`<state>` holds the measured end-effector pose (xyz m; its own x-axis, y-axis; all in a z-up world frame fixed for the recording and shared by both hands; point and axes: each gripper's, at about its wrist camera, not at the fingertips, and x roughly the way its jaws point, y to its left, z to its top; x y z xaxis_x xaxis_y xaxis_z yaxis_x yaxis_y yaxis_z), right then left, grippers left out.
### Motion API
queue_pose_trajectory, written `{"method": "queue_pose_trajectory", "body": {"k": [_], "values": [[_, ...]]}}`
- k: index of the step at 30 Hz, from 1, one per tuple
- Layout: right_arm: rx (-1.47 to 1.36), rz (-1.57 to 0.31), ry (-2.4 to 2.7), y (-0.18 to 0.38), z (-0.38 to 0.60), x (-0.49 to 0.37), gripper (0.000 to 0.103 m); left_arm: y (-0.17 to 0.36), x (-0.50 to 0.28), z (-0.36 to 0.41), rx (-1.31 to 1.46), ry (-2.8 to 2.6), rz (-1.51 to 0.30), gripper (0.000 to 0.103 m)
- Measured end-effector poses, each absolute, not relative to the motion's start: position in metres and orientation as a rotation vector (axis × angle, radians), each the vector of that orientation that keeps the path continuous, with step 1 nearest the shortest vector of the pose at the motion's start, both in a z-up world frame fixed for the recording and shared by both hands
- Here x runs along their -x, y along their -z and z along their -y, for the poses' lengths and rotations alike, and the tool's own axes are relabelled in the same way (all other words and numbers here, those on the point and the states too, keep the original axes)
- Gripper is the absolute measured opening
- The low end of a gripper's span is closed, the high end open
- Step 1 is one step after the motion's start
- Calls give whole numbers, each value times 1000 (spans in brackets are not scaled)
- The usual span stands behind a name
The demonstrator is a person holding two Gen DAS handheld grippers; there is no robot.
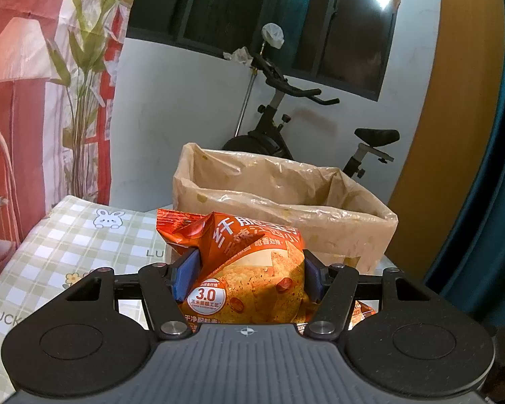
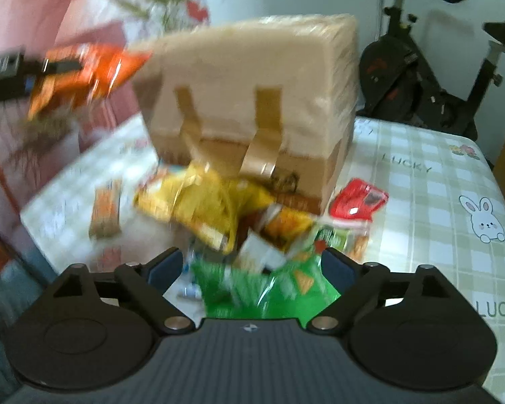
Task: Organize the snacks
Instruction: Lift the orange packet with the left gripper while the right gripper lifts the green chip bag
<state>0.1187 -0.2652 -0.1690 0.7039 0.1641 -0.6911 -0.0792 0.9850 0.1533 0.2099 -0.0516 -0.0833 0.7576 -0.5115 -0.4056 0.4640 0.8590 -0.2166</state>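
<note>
So the orange snack bag is pinched between the blue pads of the left gripper, held up in the air just near of the tan box with the plastic liner. The right gripper has its jaws spread wide apart with nothing clamped, hanging over a green snack bag in the pile. A yellow bag and a red packet lie near the box too, all on the checked tablecloth. Exercise bike sits at the far wall.
</note>
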Motion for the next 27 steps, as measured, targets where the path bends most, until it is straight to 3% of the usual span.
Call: {"method": "queue_pose_trajectory", "body": {"k": [10, 16, 20, 27], "values": [[174, -933, -87, 204, 230, -124, 99, 88, -211, 49, 112, 524, -496, 66], [228, -972, -51, 219, 235, -133, 95, 89, -213, 47, 119, 515, -506, 66], [159, -919, -64, 203, 247, -130, 86, 89, -214, 47, 127, 512, -512, 66], [105, -750, -86, 141, 262, -128, 85, 81, -209, 51, 124, 534, -475, 66]]}}
